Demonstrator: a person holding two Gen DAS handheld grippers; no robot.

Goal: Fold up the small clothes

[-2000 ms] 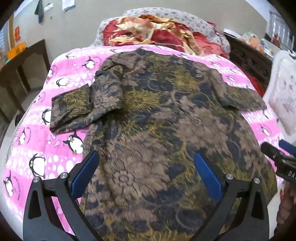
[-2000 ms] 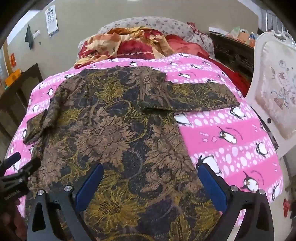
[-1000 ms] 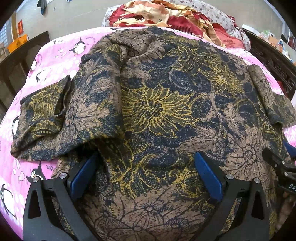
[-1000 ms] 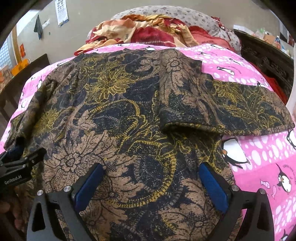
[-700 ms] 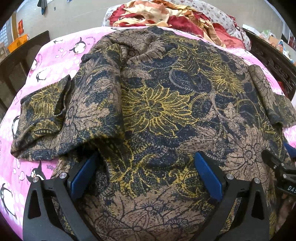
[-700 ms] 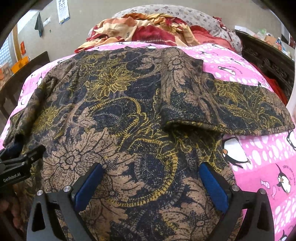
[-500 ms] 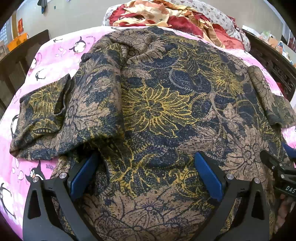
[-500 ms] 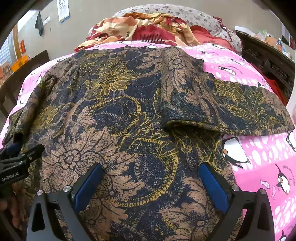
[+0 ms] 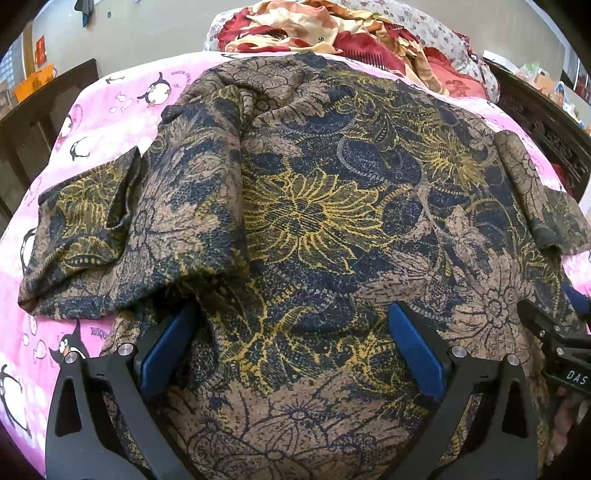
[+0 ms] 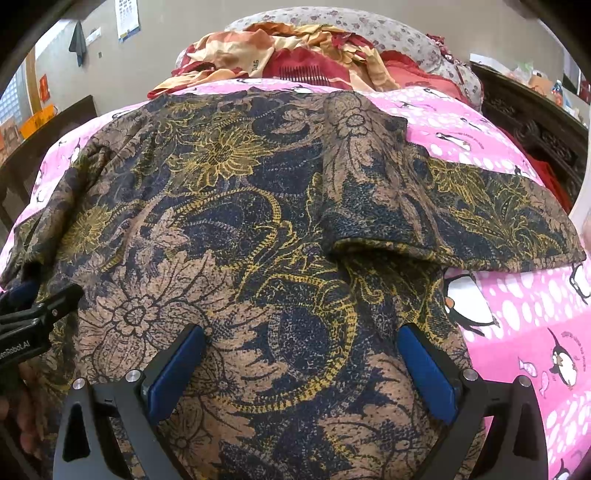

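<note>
A brown, navy and yellow floral shirt (image 9: 314,221) lies spread flat on a pink penguin-print bedspread (image 9: 110,96); it also fills the right wrist view (image 10: 240,229). My left gripper (image 9: 291,343) is open, low over the shirt's left side below the left sleeve (image 9: 81,229). My right gripper (image 10: 303,362) is open, low over the shirt's right side below the right sleeve (image 10: 480,210). Neither gripper holds cloth. Each gripper shows at the edge of the other's view.
A heap of red and cream clothes (image 9: 332,33) and a grey floral pillow (image 10: 369,29) lie at the bed's head. Dark wooden furniture stands at the left (image 9: 44,110) and right (image 10: 535,122) of the bed.
Both grippers have moved forward and down over the shirt from its hem to the level below the sleeves. In the last second they have barely moved.
</note>
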